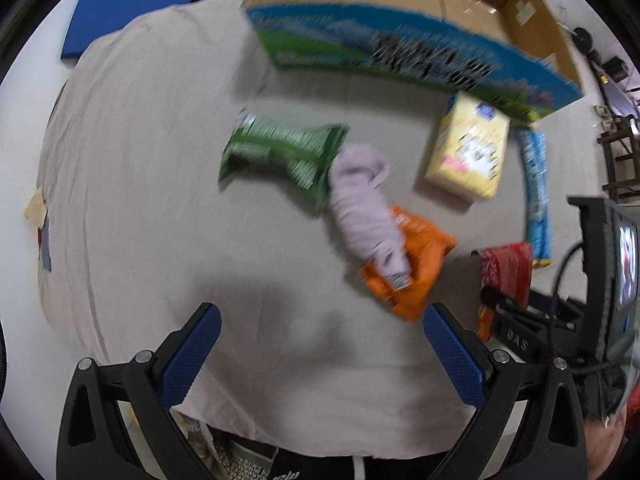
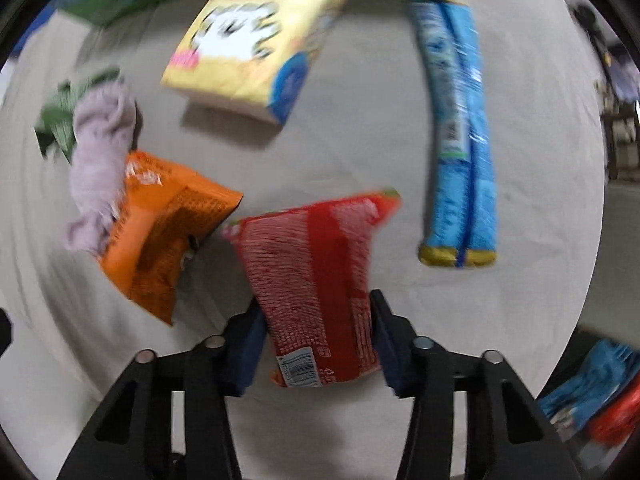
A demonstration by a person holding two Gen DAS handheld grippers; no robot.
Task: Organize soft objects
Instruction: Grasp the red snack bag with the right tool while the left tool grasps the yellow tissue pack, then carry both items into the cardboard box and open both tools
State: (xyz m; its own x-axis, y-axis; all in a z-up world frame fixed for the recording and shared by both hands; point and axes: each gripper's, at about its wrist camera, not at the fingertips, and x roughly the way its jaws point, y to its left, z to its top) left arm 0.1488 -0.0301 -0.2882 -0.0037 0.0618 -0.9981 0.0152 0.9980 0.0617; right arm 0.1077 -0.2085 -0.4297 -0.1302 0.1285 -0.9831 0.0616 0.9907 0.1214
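My right gripper [image 2: 318, 332] is shut on a red snack packet [image 2: 316, 280] and holds it above the beige cloth; the packet also shows in the left wrist view [image 1: 508, 272]. My left gripper [image 1: 320, 340] is open and empty, over the cloth near its front edge. On the cloth lie a lilac rolled cloth [image 1: 364, 204], an orange packet [image 1: 416, 264], a green packet [image 1: 280, 156], a yellow tissue pack [image 1: 470, 148] and a long blue pack [image 1: 534, 192]. They show in the right wrist view too: lilac cloth [image 2: 100, 160], orange packet [image 2: 164, 224], yellow pack [image 2: 256, 36], blue pack [image 2: 460, 128].
An open cardboard box [image 1: 400, 40] with a blue and green printed side stands at the back of the cloth-covered table [image 1: 140, 160]. A blue mat [image 1: 116, 12] lies on the floor far left. More packets [image 2: 600, 404] lie off the table at lower right.
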